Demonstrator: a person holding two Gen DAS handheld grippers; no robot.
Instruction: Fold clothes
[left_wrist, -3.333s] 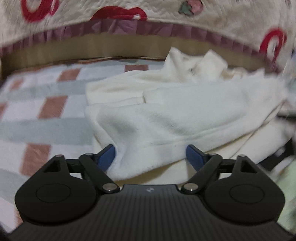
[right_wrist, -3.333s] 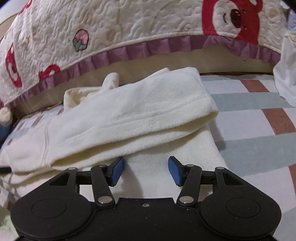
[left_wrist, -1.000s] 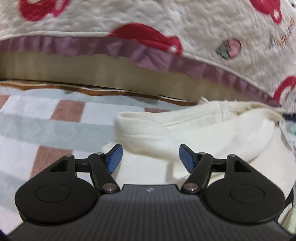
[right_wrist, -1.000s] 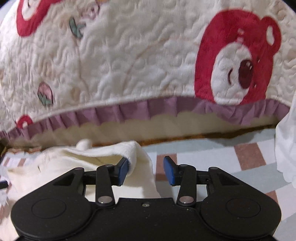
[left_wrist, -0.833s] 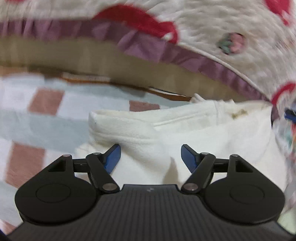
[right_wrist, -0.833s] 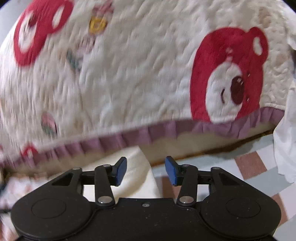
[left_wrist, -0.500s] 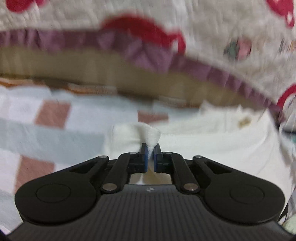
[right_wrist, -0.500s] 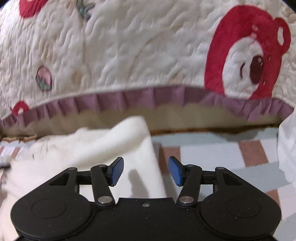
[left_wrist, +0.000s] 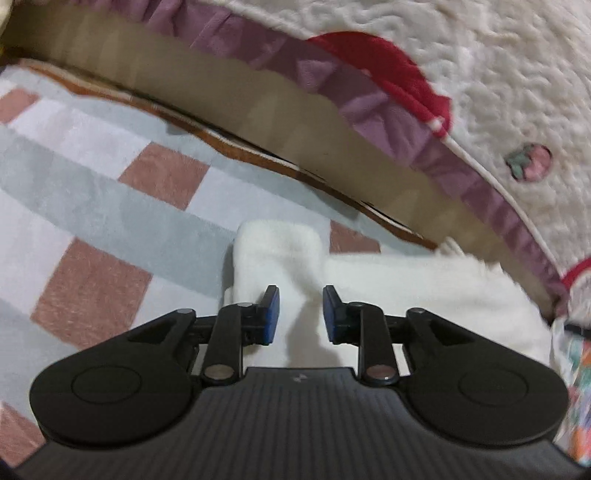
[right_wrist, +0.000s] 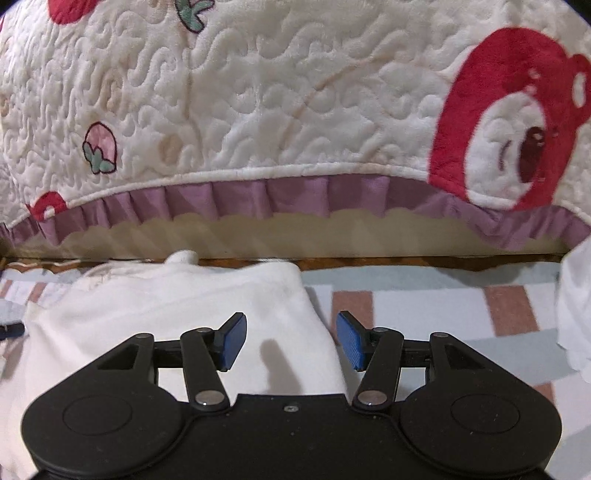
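the cream fleece garment (left_wrist: 406, 295) lies folded on the checked blanket (left_wrist: 110, 206), its soft, nubby pile bunched into a rounded corner (left_wrist: 277, 243) just ahead of the left gripper (left_wrist: 300, 314). that claw's blue pads stand slightly apart, straddling the fold without pinching it; half a second ago they were pressed together on this corner. the right gripper (right_wrist: 291, 341) is spread wide over the garment's opposite edge (right_wrist: 306, 306), as before. behind rises a quilted bedspread (right_wrist: 258, 92) with red bears and a mauve ruffle. the garment's far side is blurred and cut off in the left view. a white cloth (right_wrist: 576, 314) shows partly at the right.
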